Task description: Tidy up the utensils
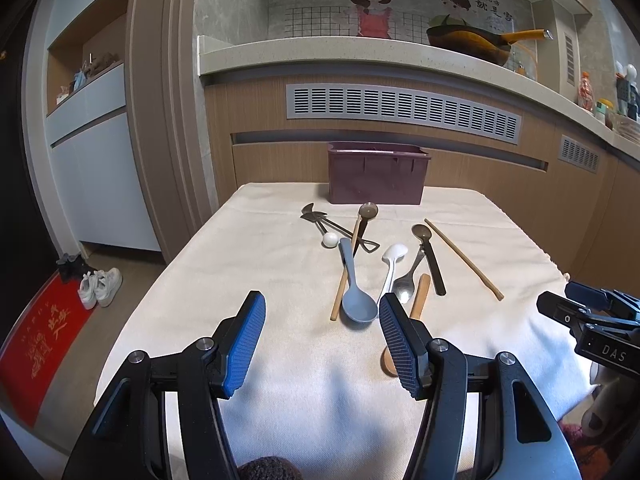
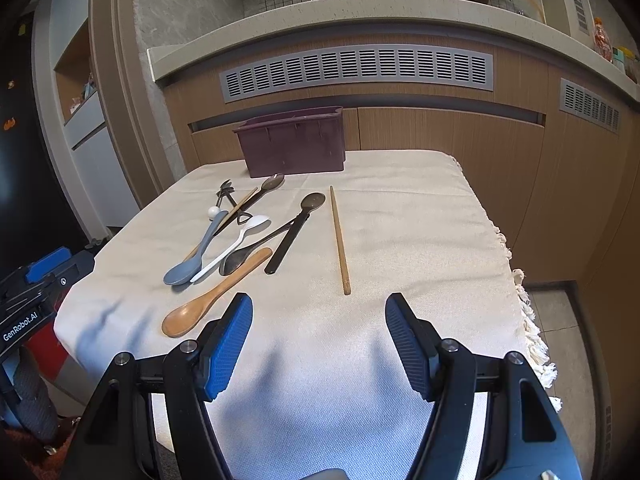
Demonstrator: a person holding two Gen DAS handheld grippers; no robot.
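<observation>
Several utensils lie loose on a cream cloth table (image 1: 248, 264): a grey-blue spoon (image 1: 356, 300), a white spoon (image 1: 392, 264), a wooden spoon (image 2: 216, 298), a dark spoon (image 1: 430, 256), a metal spoon (image 1: 406, 280), metal forks (image 1: 320, 220) and a lone chopstick (image 2: 339, 240). A dark purple bin (image 1: 376, 174) stands at the table's far edge. My left gripper (image 1: 322, 340) is open and empty, near the grey-blue spoon's bowl. My right gripper (image 2: 319, 340) is open and empty, below the chopstick's near end.
A wooden cabinet front with grey vents (image 1: 400, 108) rises behind the table under a counter holding a wok (image 1: 472, 44). The cloth's fringed right edge (image 2: 528, 312) hangs off the table. White shoes (image 1: 100, 286) and a red mat (image 1: 40, 340) lie on the floor at left.
</observation>
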